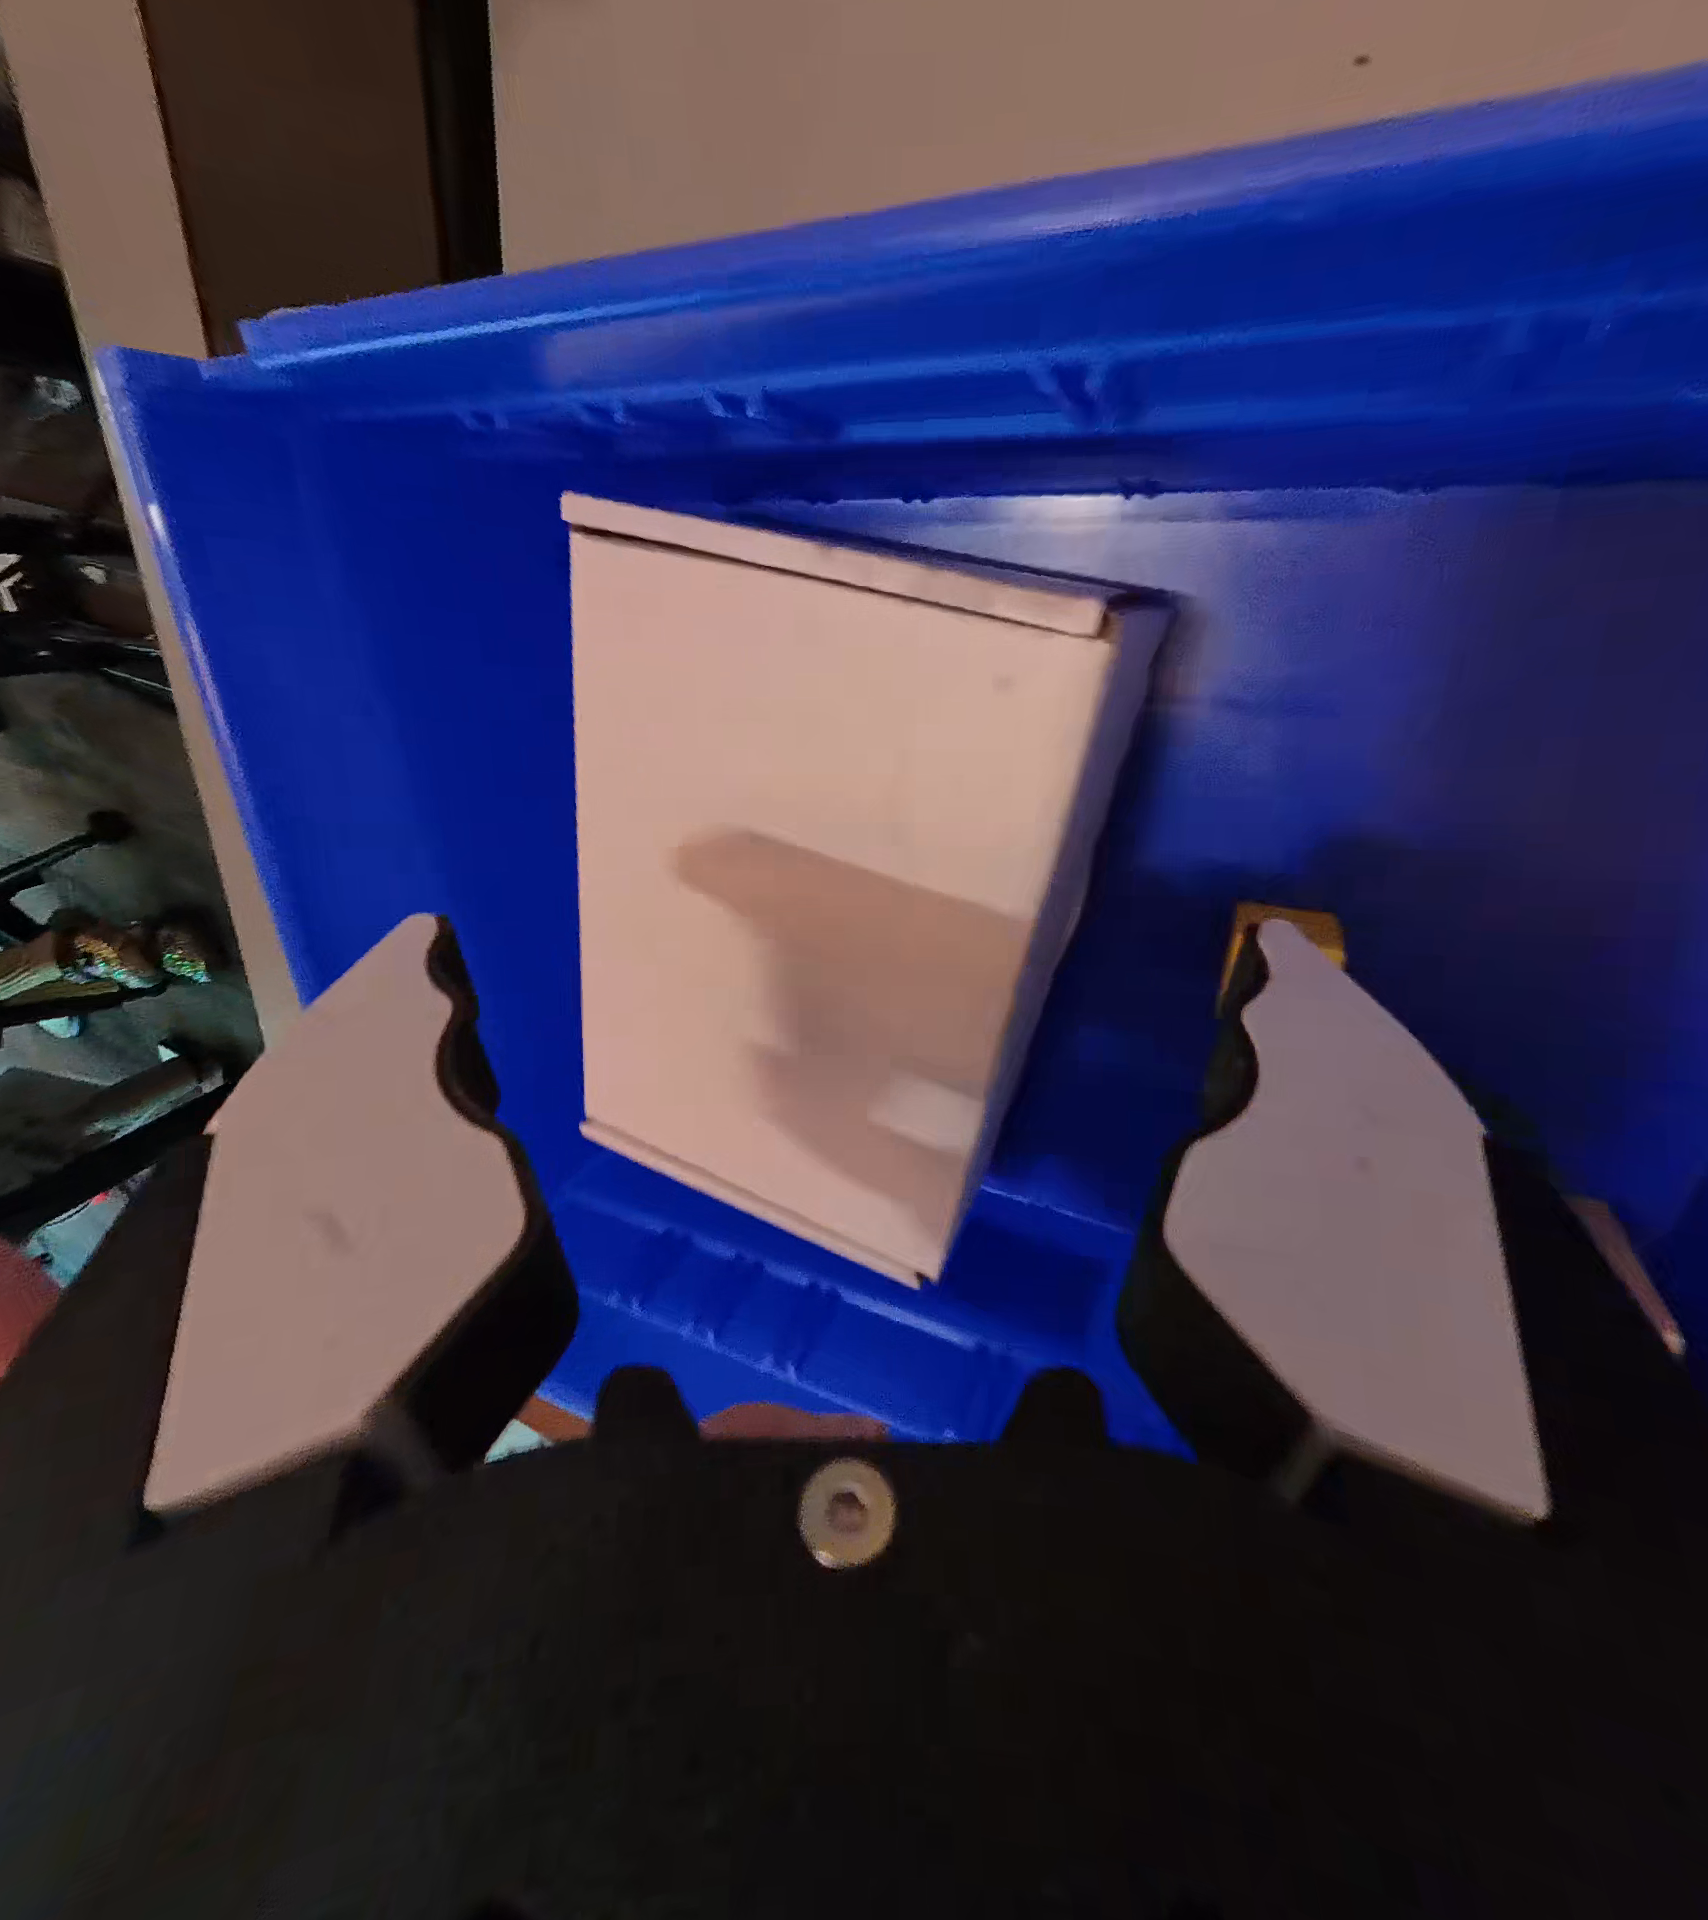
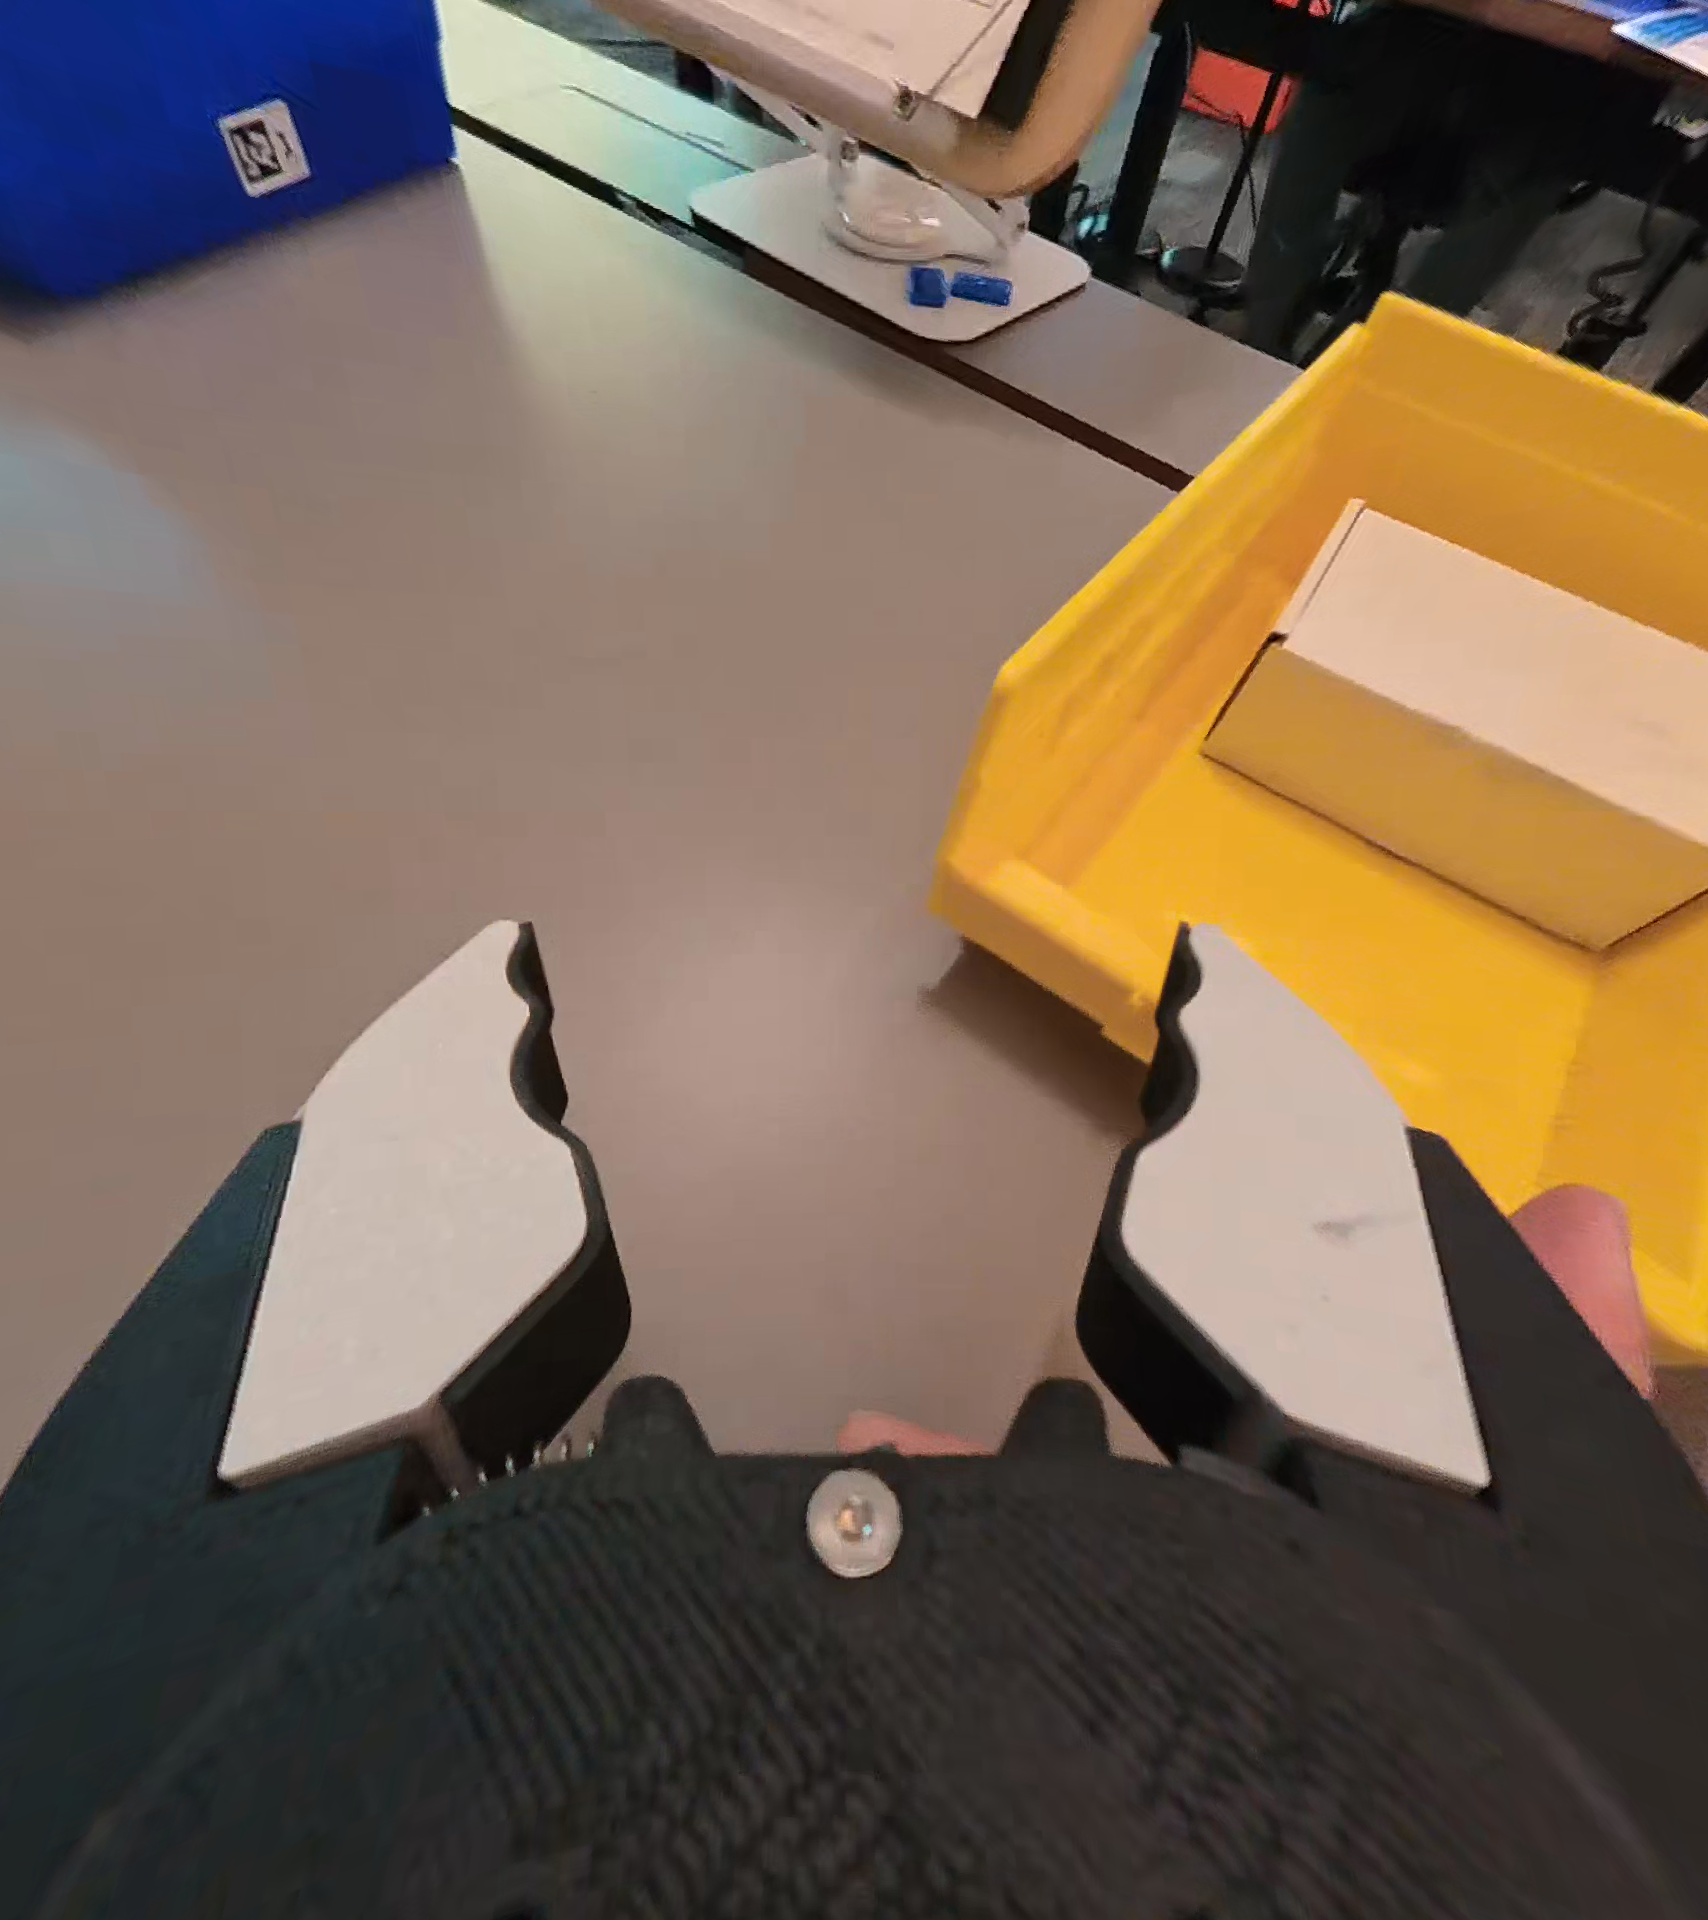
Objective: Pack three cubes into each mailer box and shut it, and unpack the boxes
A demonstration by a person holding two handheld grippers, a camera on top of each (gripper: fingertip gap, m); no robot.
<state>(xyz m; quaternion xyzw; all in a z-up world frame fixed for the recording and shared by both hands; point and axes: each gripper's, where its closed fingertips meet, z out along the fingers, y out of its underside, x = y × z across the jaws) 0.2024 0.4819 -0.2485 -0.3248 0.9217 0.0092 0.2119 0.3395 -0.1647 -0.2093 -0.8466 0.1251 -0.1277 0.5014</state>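
In the left wrist view a shut white mailer box (image 1: 808,862) lies inside a blue bin (image 1: 1349,644). My left gripper (image 1: 845,935) is open and empty, just above the bin's near rim, with the box ahead between the fingers. A small yellow-brown thing (image 1: 1286,930) shows behind the right fingertip. In the right wrist view another shut white mailer box (image 2: 1515,717) sits in a yellow bin (image 2: 1120,748) at the right. My right gripper (image 2: 855,945) is open and empty over the grey table (image 2: 517,623), left of the yellow bin.
The blue bin (image 2: 164,125) stands at the table's far left in the right wrist view. A white stand base (image 2: 891,260) with two small blue pieces (image 2: 959,288) is at the far edge. Chair legs and floor clutter (image 1: 8,935) lie left of the blue bin. There is about 65 cm between the tips of the two grippers.
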